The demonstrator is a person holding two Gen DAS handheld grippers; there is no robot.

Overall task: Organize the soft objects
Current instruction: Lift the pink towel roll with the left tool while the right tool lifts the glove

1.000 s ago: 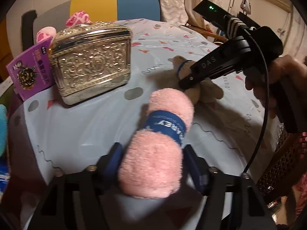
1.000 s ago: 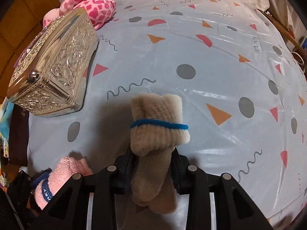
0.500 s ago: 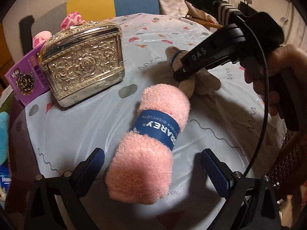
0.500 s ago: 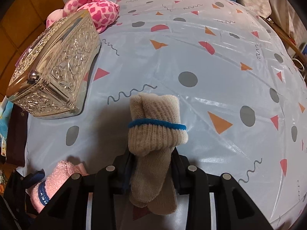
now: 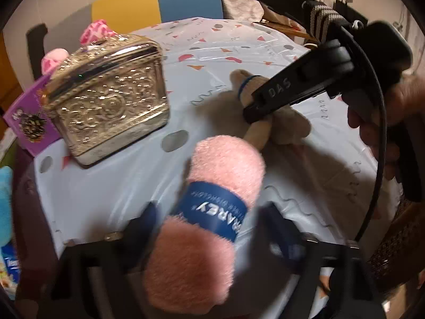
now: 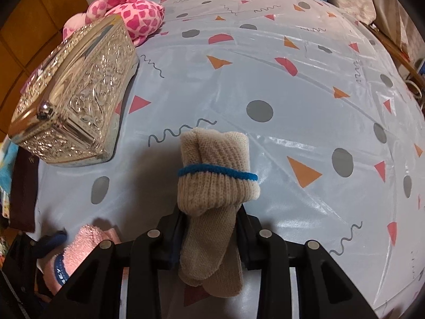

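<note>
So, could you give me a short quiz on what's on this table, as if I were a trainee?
1. True or false: the silver embossed box has its lid shut.
2. What do the jaws of the right gripper hold? A) a glass cup B) a beige sock bundle C) a paper book
3. What colour is the label band around the pink fluffy roll?

Key: 1 true. 2 B. 3 dark blue.
</note>
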